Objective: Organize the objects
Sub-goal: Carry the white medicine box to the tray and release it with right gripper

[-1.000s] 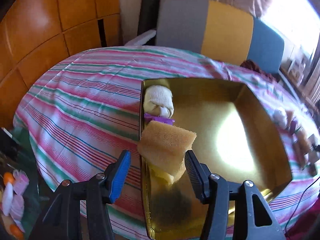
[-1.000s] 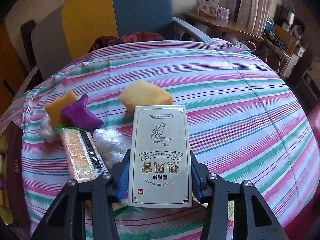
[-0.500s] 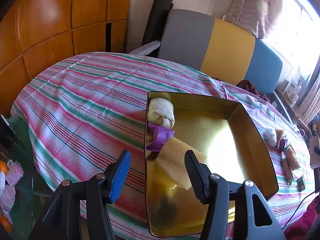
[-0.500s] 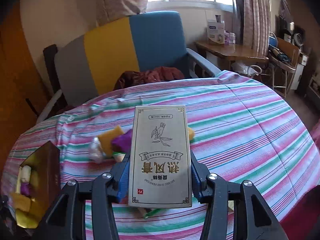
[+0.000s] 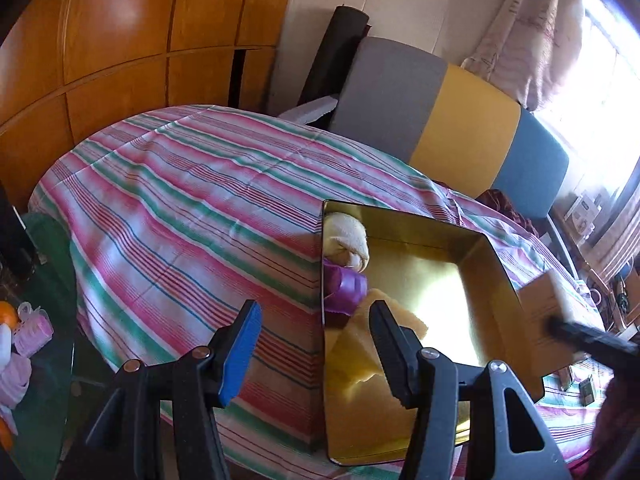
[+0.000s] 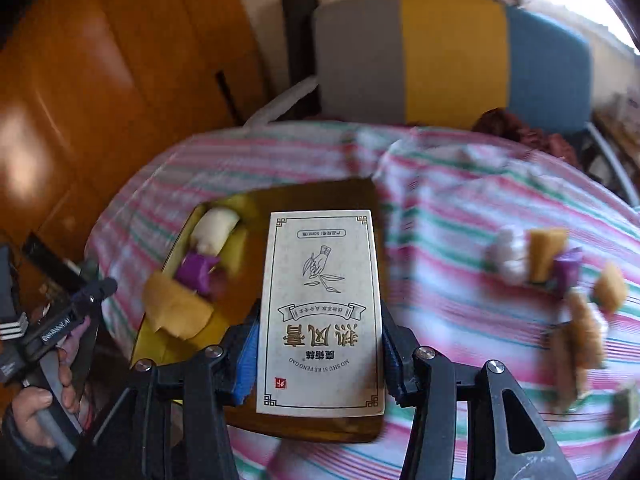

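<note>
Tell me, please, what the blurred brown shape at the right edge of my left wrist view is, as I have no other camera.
Observer: It is a flat cream box with gold printed characters, clamped by its long edges in the right gripper.
Operator: Thank you. Where is it relative to the gold tray?
Observer: In the right wrist view the box sits in front of the middle of the gold tray. It is in the gripper, not set down.
Operator: What lies outside the tray?
Observer: A blurred cluster lies on the striped cloth to the tray's right: a white bundle, a yellow sponge piece and something purple.
</note>
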